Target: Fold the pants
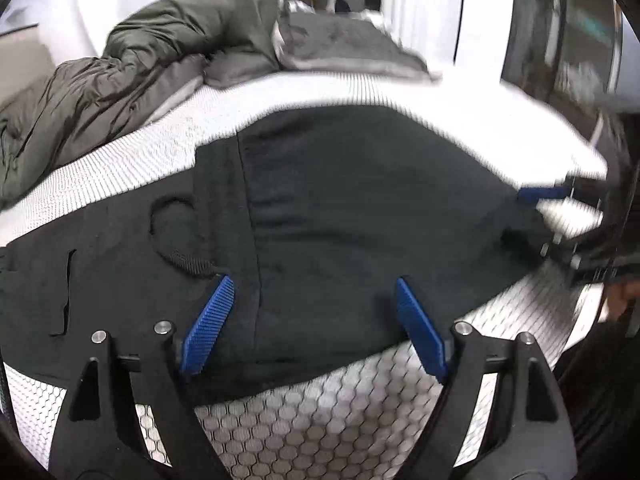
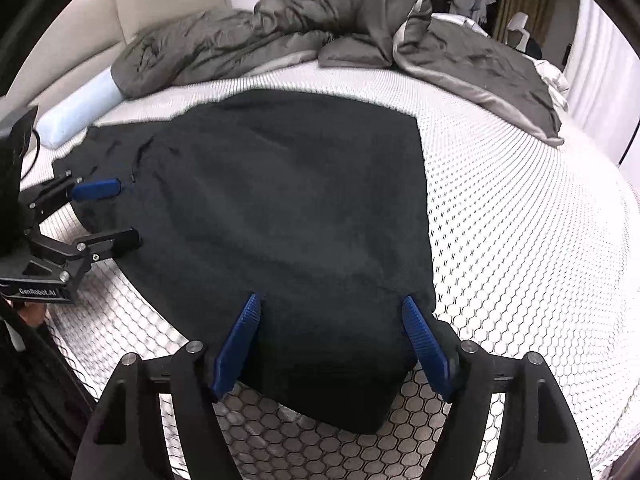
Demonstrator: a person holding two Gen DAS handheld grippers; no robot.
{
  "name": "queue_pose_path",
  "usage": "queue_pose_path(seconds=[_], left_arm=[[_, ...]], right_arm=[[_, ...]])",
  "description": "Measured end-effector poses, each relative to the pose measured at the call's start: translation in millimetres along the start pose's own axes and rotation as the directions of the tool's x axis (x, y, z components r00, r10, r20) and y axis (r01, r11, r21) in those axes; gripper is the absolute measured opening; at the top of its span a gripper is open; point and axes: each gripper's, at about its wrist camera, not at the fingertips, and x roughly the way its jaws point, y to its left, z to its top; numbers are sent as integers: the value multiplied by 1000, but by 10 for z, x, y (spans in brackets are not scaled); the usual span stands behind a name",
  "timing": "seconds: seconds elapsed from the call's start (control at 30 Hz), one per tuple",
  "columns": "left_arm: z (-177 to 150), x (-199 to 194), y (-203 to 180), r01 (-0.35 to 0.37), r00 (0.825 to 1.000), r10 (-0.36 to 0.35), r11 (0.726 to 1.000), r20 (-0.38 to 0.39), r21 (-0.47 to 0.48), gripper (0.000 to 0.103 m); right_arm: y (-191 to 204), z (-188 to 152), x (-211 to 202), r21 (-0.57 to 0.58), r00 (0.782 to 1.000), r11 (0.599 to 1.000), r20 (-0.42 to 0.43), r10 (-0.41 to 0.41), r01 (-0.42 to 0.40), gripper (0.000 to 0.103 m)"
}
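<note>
1. The black pants [image 2: 288, 216] are seen folded flat on the honeycomb mattress [image 2: 520, 240], near its front edge.
2. Left gripper [image 1: 312, 320] and right gripper [image 2: 332, 340] are held spread apart — nothing clamped.
3. The fold could be dragged open — a pad snagging the cloth would do it.

Matt black cloth pants [image 2: 288, 208], honeycomb-textured mattress [image 2: 520, 240]

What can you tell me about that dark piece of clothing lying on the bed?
The black soft-fabric pants lie flat on the white honeycomb-patterned mattress cover, folded into a broad, layered slab with a few shallow wrinkles. A drawstring loop and a slit pocket show near one end. Both grippers' blue ribbed fingers straddle the near edge, open and not pinching. A rumpled grey duvet lies behind, apart from them.
</note>
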Motion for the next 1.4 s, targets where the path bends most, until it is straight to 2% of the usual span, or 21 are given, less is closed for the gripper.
queue_pose_path(seconds=[0.1,0.2,0.23,0.3,0.33,0.4,0.5,0.6,0.67,0.73,0.77,0.87,0.93,1.03,1.1,1.2,1.3,1.37,1.4], left_arm=[[139,1,60,-30,999,32,999,37,-33,81],[300,122,104,-59,998,59,997,1,-52,81],[404,195,80,-76,997,75,997,-32,-29,81],[586,262,94,-115,993,116,993,-28,13,81],[688,311,125,-137,990,138,990,-22,22,85],[896,533,253,-131,988,130,991,-78,-1,86],[1012,867,417,-122,980,115,992,-160,-36,86],[988,1062,546,-114,972,96,990,-212,-77,86],[967,1102,592,-127,969,112,991,-221,-53,87],[947,1156,672,-124,965,104,990,-239,-69,91],[932,1179,731,-106,967,78,989,-242,-105,91],[871,1178,802,-87,969,53,987,-240,-137,91],[848,1156,760,-96,969,66,988,-238,-119,91],[847,1127,734,-107,970,81,989,-231,-102,91],[848,1103,755,-99,971,70,988,-227,-118,91],[815,1019,787,-85,975,52,986,-216,-143,91],[767,925,817,-94,977,64,985,-203,-141,91],[714,851,893,-108,978,79,983,-191,-147,91],[679,815,941,-113,978,82,982,-190,-154,91]], right_arm=[[53,65,-74,9,998,1000,51,22,-22,75],[124,137,-29,12,998,999,54,36,-36,75],[148,186,-1,12,998,999,53,38,-38,75],[178,307,57,19,998,999,49,36,-37,75],[186,409,112,33,998,999,47,34,-35,75],[183,584,207,54,998,998,38,42,-44,75],[206,792,403,65,998,996,9,62,-62,75],[274,907,716,57,995,996,-77,69,-65,76],[366,923,893,2,992,1000,-127,24,-24,78],[471,955,961,-74,992,997,-121,-46,37,82],[496,976,983,-93,990,994,-126,-61,49,82],[443,997,992,-97,986,991,-130,-101,89,84],[346,979,959,-86,980,985,-123,-159,149,85],[269,1007,927,-64,973,979,-119,-198,191,85],[317,1043,921,-61,978,983,-107,-179,173,85],[445,1029,984,-83,988,992,-112,-106,97,85],[451,1052,1026,-106,985,988,-117,-124,112,85],[360,1046,1002,-109,973,976,-111,-201,190,86],[286,1026,981,-114,960,962,-101,-260,248,87]])
